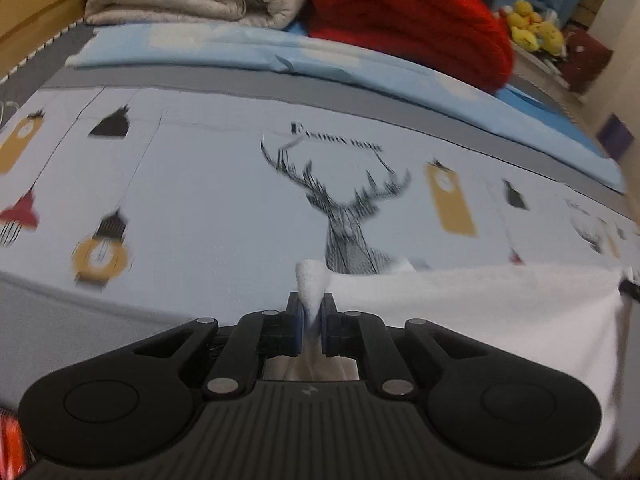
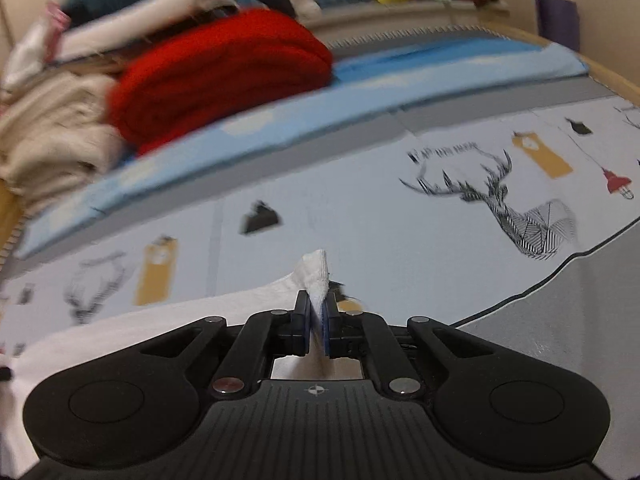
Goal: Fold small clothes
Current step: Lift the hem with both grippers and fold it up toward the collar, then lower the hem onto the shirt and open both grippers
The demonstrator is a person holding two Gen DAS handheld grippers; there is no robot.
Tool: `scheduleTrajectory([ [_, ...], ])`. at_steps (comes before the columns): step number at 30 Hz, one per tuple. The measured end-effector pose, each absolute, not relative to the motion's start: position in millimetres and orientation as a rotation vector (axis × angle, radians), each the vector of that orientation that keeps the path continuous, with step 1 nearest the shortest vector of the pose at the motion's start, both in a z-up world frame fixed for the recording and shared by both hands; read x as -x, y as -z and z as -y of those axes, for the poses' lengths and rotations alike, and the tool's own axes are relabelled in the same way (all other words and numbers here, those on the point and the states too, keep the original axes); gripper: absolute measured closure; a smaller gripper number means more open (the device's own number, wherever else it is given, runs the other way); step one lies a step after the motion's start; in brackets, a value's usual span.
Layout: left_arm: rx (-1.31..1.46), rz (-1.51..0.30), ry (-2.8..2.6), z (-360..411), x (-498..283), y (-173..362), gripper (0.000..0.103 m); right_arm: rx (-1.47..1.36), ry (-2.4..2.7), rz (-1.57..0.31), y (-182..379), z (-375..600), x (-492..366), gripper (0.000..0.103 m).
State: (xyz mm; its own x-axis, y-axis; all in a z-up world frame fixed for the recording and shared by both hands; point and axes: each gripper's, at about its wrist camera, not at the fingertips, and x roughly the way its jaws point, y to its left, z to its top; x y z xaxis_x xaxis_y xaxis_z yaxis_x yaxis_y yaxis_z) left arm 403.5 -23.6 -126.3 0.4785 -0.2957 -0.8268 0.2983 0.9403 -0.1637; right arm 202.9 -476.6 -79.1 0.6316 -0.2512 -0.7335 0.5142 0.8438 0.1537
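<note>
While each hand-held gripper (image 1: 311,312) (image 2: 319,316) clamps a white cloth (image 1: 480,308) (image 2: 160,320) corner, its lower part hangs hidden.

white garment (image 1: 480,312) | red blanket (image 1: 408,16) | deer-print bedsheet (image 1: 224,184)

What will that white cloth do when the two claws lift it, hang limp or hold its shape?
Probably hang limp: the white cloth bunches into a soft peak where the left claw pinches it, and likewise at the right claw. It looks thin and light, so it should sag between them. Its knit-like texture suggests it will not slip easily.
</note>
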Motion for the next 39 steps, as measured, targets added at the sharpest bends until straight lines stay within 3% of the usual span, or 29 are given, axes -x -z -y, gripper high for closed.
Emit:
scheduleTrajectory([
  [1,-0.044,-1.021,0.309,31.9,-413.5,136.4,0.074,-0.340,0.460,-0.814,93.8,477.0,-213.8,0.096],
  [2,-0.077,-1.054,0.258,36.4,-421.3,144.8,0.047,-0.329,0.463,-0.885,109.3,479.0,-223.8,0.094],
  [3,-0.094,-1.088,0.225,36.8,-426.3,151.5,0.034,-0.341,0.485,-0.949,120.0,480.6,-227.6,0.087],
  [8,0.062,-1.094,0.260,-13.3,-388.8,139.3,0.025,-0.496,0.459,-0.860,106.3,486.1,-168.9,0.065],
  [14,0.051,-1.166,0.387,-42.1,-297.5,131.3,0.025,-0.501,0.360,-0.922,91.5,455.3,-78.5,0.064],
  [17,-0.006,-1.213,0.429,-30.6,-271.0,144.2,0.027,-0.449,0.350,-0.971,97.8,435.1,-53.2,0.063],
  [19,-0.051,-1.254,0.436,-22.2,-263.5,155.1,0.039,-0.466,0.376,-0.994,104.2,429.8,-42.8,0.063],
  [21,-0.066,-1.291,0.462,-17.1,-259.0,162.8,0.079,-0.495,0.389,-0.980,102.6,429.4,-39.2,0.063],
  [23,-0.081,-1.298,0.470,-14.2,-252.9,165.2,0.089,-0.491,0.386,-0.959,99.8,425.1,-36.2,0.063],
  [26,-0.083,-1.267,0.461,-15.4,-242.5,162.3,0.096,-0.466,0.373,-0.950,100.8,417.8,-35.6,0.063],
  [28,-0.091,-1.254,0.450,-14.6,-237.4,160.3,0.098,-0.442,0.373,-0.956,104.8,415.2,-39.0,0.081],
  [29,-0.110,-1.248,0.439,-13.6,-235.5,159.7,0.098,-0.437,0.377,-0.965,106.0,414.3,-39.8,0.100],
  [33,-0.051,-1.246,0.369,-23.5,-237.8,152.4,0.099,-0.460,0.433,-0.875,90.4,421.1,-25.4,0.100],
  [38,-0.085,-1.268,0.345,-23.2,-241.6,156.7,0.098,-0.473,0.483,-0.970,108.2,429.9,-32.4,0.100],
  [39,-0.095,-1.263,0.340,-22.8,-242.0,155.2,0.093,-0.437,0.486,-0.984,109.1,425.9,-35.7,0.100],
])
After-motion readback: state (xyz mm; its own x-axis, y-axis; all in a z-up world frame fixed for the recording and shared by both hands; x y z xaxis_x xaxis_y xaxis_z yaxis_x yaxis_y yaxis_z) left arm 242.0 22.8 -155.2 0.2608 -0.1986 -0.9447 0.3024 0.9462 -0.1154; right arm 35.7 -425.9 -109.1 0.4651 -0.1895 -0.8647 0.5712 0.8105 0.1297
